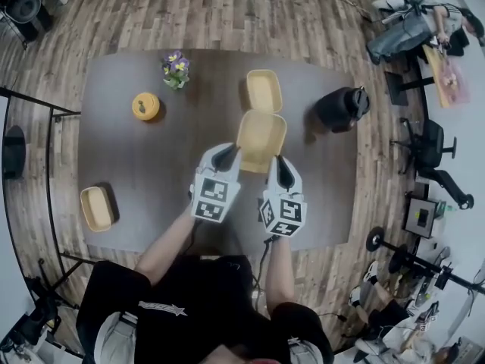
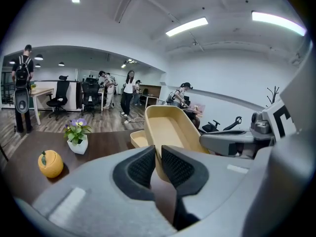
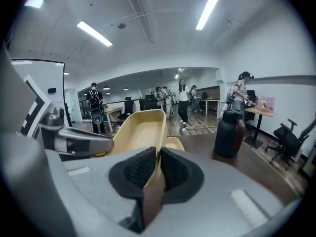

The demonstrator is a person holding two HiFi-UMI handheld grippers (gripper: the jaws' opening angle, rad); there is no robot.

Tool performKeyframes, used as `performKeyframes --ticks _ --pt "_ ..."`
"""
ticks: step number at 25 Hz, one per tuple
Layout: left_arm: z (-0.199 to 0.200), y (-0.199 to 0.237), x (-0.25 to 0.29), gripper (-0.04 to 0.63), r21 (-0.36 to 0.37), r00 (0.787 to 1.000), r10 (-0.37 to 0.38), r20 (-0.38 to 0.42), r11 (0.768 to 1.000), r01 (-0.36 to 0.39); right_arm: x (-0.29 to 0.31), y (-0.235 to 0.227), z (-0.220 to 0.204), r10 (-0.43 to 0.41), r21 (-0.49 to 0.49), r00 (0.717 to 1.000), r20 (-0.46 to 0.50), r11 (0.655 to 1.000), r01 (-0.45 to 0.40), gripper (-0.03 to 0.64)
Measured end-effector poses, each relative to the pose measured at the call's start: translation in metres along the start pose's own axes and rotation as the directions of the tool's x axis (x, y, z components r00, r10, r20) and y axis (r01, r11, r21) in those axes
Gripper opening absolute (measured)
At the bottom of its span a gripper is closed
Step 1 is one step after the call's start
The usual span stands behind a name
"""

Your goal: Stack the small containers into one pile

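A tan container (image 1: 261, 139) hangs tilted above the table, held by both grippers at its near rim. My left gripper (image 1: 225, 158) is shut on the rim's left corner (image 2: 170, 127), with the wall pinched between its pads. On the right corner, my right gripper (image 1: 282, 169) is shut on the same container (image 3: 140, 130). A second tan container (image 1: 264, 89) lies on the table just beyond the held one and shows below it (image 2: 138, 138) (image 3: 173, 143). A third tan container (image 1: 97, 207) sits alone near the table's front left corner.
The dark table (image 1: 151, 158) also carries an orange fruit-shaped jar (image 1: 145, 106), a small pot of purple flowers (image 1: 176, 68) and a black jug (image 1: 341, 108) at the right. Office chairs and people stand in the room beyond.
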State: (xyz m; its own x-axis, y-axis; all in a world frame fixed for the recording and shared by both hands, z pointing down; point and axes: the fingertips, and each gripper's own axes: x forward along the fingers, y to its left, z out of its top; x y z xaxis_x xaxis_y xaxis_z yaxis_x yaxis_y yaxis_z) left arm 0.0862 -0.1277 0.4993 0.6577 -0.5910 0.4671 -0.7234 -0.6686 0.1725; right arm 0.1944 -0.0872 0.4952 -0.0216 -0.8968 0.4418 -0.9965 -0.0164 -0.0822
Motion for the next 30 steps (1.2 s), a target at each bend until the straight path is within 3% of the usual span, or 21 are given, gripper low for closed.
performKeyframes --ticks 18,25,30 --pt "0.058 0.036 0.107 0.046 -0.102 0.983 0.177 0.048 0.98 -0.171 0.126 -0.063 0.061 0.154 -0.033 0.988 -0.003 0.988 -0.154 0.031" --pt "0.044 0.058 0.153 0.048 -0.167 0.973 0.23 -0.009 0.959 -0.229 0.189 -0.076 0.049 0.189 -0.054 0.973 -0.129 0.979 -0.197 0.029" --pt "0.023 0.064 0.185 0.048 -0.242 0.971 0.221 -0.09 0.941 -0.237 0.222 -0.087 0.034 0.191 -0.034 0.954 -0.232 0.978 -0.205 0.028"
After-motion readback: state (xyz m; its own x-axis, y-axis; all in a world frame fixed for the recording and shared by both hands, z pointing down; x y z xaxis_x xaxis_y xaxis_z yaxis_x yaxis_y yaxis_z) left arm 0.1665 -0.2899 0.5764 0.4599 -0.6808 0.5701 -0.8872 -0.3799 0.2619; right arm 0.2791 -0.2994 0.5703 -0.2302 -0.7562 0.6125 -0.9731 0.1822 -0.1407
